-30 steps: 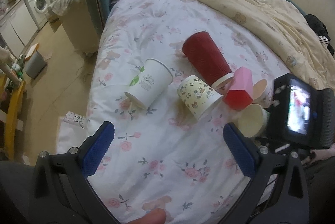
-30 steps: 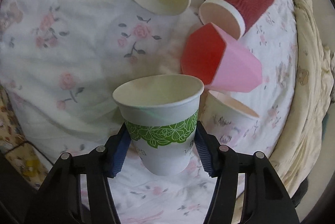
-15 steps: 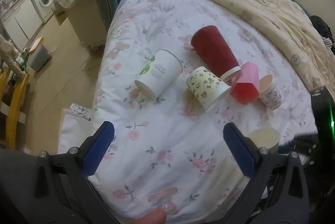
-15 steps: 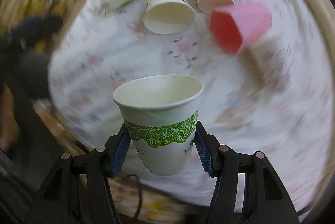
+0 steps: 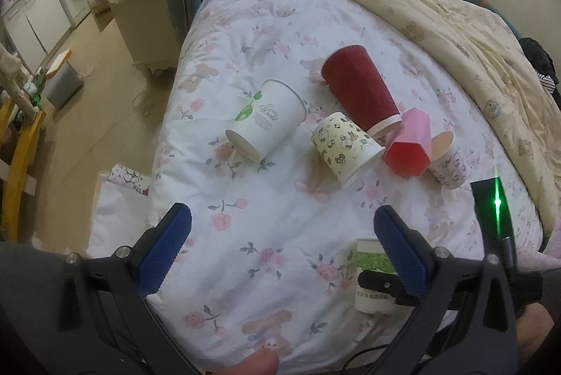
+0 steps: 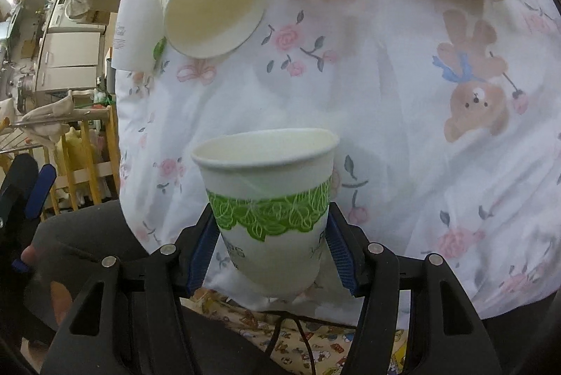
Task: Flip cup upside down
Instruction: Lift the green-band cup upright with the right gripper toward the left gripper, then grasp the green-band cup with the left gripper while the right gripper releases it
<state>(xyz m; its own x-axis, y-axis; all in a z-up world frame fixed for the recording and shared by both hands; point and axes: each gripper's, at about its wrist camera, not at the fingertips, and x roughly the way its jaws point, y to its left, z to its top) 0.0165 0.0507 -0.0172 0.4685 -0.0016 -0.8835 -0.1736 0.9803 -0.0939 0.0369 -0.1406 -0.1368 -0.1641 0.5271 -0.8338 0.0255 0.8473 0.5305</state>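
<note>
My right gripper (image 6: 270,248) is shut on a white paper cup with a green leaf band (image 6: 268,199), held over the near part of the floral bed sheet (image 6: 385,94). In the left wrist view the same cup (image 5: 371,280) shows at lower right with its mouth toward the sheet, clamped by the right gripper (image 5: 382,287). My left gripper (image 5: 280,248) is open and empty above the sheet's near edge (image 5: 273,199).
Several cups lie on their sides mid-bed: a white cup with a green logo (image 5: 268,126), a cartoon-print cup (image 5: 345,147), a red ribbed cup (image 5: 361,94), a pink faceted cup (image 5: 410,147) and a small printed cup (image 5: 447,161). A beige duvet (image 5: 438,17) lies at right.
The right gripper has swung the green-banded cup away from the cup cluster toward the bed's near edge and turned it over. The left gripper pulled back slightly.
</note>
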